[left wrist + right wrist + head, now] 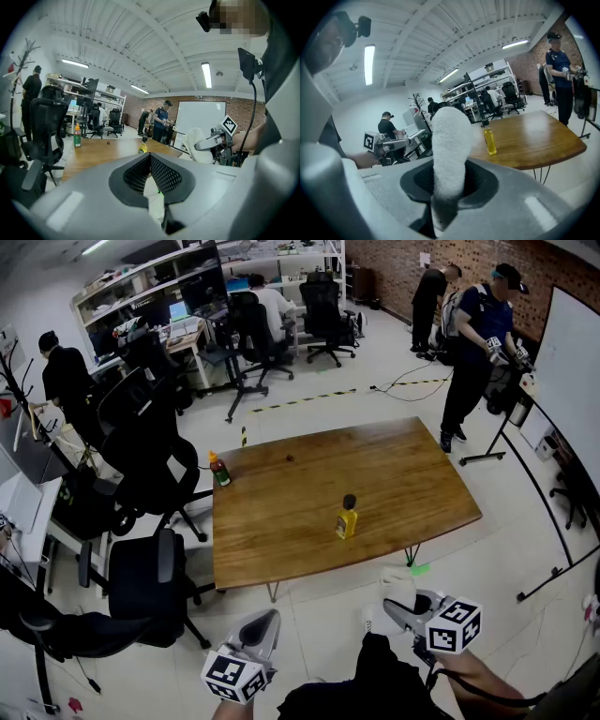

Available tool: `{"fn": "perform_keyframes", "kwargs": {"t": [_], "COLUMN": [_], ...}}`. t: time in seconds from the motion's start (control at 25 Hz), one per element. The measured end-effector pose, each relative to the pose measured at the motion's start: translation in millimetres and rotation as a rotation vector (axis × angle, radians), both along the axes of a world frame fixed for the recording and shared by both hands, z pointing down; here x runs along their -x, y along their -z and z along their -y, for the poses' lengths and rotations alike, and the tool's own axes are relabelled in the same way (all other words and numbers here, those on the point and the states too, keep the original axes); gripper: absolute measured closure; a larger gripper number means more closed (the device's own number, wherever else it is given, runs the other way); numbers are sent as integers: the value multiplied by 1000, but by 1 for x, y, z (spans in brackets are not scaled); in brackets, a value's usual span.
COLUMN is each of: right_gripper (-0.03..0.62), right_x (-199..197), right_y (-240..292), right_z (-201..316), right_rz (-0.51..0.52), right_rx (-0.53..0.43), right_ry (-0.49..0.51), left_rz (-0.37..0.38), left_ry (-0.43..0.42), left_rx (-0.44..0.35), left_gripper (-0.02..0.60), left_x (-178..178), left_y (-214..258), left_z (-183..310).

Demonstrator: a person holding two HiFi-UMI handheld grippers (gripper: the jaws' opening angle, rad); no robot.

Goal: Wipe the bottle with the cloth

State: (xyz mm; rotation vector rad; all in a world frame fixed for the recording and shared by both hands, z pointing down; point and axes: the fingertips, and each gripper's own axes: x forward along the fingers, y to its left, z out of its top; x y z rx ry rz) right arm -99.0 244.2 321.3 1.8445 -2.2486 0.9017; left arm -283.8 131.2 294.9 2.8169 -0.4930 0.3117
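Observation:
A yellow bottle point(347, 519) with a dark cap stands upright near the front edge of the wooden table point(394, 474). Both grippers hang in front of the table, below its edge and well short of the bottle. My right gripper point(401, 611) is shut on a white cloth point(397, 584). In the right gripper view the cloth point(450, 145) sticks up between the jaws, with the bottle point(489, 141) beyond it to the right. My left gripper point(262, 629) is shut with nothing in it. The left gripper view shows the bottle point(143, 147) ahead and the cloth point(198, 146) at the right.
A green bottle with an orange cap point(218, 469) stands at the table's far left corner. Black office chairs point(150, 582) crowd the left side. A whiteboard point(574, 381) stands at the right. Several people stand or sit farther back.

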Motion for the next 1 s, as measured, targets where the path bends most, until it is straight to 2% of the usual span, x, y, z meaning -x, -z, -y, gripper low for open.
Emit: {"fn": "perform_keyframes", "kwargs": {"t": [0.2,0.44,0.64,0.84,1.0], "right_gripper": [520,520,520,520,520], "right_x": [-49,-130,-183,-204,-208], "right_y": [-10,-11,-14,-34,-46], "right_z": [48,104,145,174,199], "right_rz": [23,60,161,260,363], "right_rx": [-24,-62,-94,-64,-41], "right_ry": [54,94,190,316,366], "left_rz": [21,41,60,120,177], "left_ry": [0,18,22,33,-15], "left_rx": [-48,-75,-104,-110,-136], "left_gripper": [532,502,468,417,380], "left_x": [-57,-143,-210,-264,-297], "left_y": [-8,-9,-15,-18,-24], "left_z": [27,74,104,117,124]}}
